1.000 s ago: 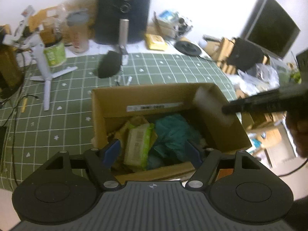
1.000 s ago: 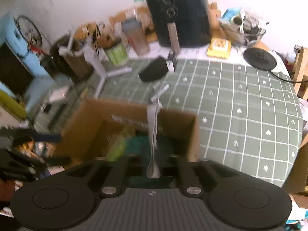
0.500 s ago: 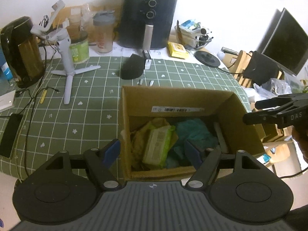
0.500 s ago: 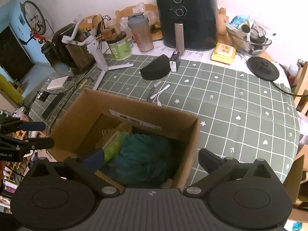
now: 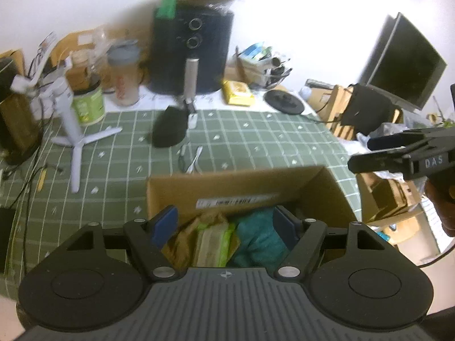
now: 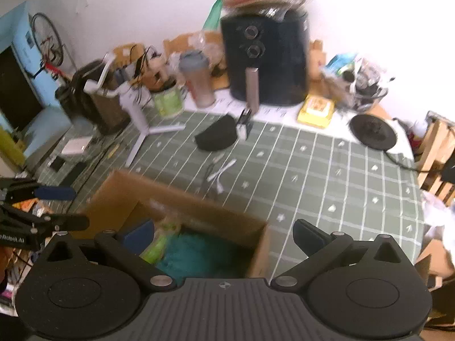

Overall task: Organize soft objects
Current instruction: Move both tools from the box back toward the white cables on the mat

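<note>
A cardboard box (image 5: 239,183) stands on the green checked tablecloth (image 5: 250,139). It holds a teal fluffy cloth (image 5: 260,237), a green wipes pack (image 5: 212,243) and a tan soft thing (image 5: 186,240). My left gripper (image 5: 226,226) is open and empty above the box's near edge. My right gripper (image 6: 223,234) is open and empty over the box (image 6: 182,201), with the teal cloth (image 6: 196,257) below it. The right gripper also shows at the right edge of the left wrist view (image 5: 398,150). A black soft pouch (image 5: 169,128) lies on the cloth beyond the box.
A black air fryer (image 5: 190,51), a shaker bottle (image 5: 123,78), a green tub (image 5: 86,103), a white gimbal tripod (image 5: 74,130), a yellow pack (image 5: 237,93) and white cables (image 5: 190,157) sit beyond the box. A monitor (image 5: 403,62) and shelves stand at the right.
A second ago my right gripper held a pale flat thing over the box; it let go and opened. Both grippers have since pulled back and tilted up, so the box sits lower in view.
</note>
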### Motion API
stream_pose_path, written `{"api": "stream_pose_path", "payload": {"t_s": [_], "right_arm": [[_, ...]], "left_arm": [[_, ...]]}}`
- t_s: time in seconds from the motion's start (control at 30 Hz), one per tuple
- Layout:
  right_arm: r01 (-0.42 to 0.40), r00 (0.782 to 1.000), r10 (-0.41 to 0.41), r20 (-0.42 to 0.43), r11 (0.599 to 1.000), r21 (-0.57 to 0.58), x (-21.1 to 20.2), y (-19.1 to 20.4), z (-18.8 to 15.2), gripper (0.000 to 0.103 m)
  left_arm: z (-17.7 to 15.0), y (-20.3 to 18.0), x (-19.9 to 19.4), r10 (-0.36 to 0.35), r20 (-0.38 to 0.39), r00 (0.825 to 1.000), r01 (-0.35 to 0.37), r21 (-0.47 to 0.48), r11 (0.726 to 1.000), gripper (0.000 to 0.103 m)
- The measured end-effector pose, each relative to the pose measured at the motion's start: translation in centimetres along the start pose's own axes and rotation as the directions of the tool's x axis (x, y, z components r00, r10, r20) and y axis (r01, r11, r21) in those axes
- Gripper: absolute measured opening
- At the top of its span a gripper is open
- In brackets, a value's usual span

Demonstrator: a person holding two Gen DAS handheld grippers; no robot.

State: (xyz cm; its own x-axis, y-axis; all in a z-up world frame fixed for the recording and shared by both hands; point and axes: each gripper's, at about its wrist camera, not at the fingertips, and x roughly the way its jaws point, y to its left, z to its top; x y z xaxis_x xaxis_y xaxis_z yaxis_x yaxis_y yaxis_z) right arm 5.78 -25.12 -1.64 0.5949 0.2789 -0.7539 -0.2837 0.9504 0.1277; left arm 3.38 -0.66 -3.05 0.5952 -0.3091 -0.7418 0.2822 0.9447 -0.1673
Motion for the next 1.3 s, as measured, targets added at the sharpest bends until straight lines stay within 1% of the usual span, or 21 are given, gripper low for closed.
{"api": "stream_pose_path", "payload": {"t_s": [0.13,0.23,0.37,0.53,0.67,0.87,1.0,1.03,1.13,1.3], "right_arm": [[0.025,0.998,-0.027,0.049,0.999,0.026,-1.1,-1.3,0.9,0.103],[0.037,0.997,-0.039,0.06,0.999,0.033,-1.2,-2.1,1.1,0.103],[0.041,0.998,-0.043,0.05,0.998,0.043,-0.6,-2.8,0.9,0.103],[0.044,0.999,-0.044,0.029,0.999,0.032,0.7,-2.8,0.8,0.103],[0.021,1.0,-0.022,0.006,0.999,0.04,1.8,-3.0,1.1,0.103],[0.026,1.0,-0.026,-0.009,1.0,0.002,3.6,-3.4,2.0,0.103],[0.071,0.997,-0.072,-0.021,0.996,-0.054,5.0,-3.1,2.6,0.103],[0.072,0.997,-0.074,-0.027,0.995,-0.069,5.4,-3.1,2.7,0.103],[0.068,0.996,-0.072,-0.045,0.993,-0.092,6.8,-3.2,3.2,0.103],[0.035,0.997,-0.043,-0.065,0.993,-0.117,8.9,-3.0,4.1,0.103]], "left_arm": [[1.1,-0.8,0.3,-0.007,0.009,1.0,0.007,0.033,0.999,0.073],[1.5,-1.1,0.3,-0.007,0.016,1.0,0.007,0.043,0.999,0.073],[1.7,-0.8,0.4,0.007,0.012,1.0,-0.007,0.045,0.999,0.073],[2.2,0.6,0.9,0.017,0.003,1.0,-0.018,0.033,0.999,0.073],[2.8,1.6,1.4,0.017,-0.002,1.0,-0.017,0.036,0.999,0.073],[3.6,3.0,2.4,0.017,-0.011,1.0,-0.017,0.045,0.999,0.073],[4.2,3.8,3.2,0.014,-0.021,1.0,-0.013,0.05,0.999,0.073],[4.3,4.1,3.5,0.013,-0.024,1.0,-0.011,0.052,0.999,0.073],[4.6,4.5,4.2,0.014,-0.031,0.999,-0.012,0.061,0.998,0.073],[5.2,5.3,5.2,0.009,-0.041,0.999,-0.007,0.06,0.998,0.073]]}}
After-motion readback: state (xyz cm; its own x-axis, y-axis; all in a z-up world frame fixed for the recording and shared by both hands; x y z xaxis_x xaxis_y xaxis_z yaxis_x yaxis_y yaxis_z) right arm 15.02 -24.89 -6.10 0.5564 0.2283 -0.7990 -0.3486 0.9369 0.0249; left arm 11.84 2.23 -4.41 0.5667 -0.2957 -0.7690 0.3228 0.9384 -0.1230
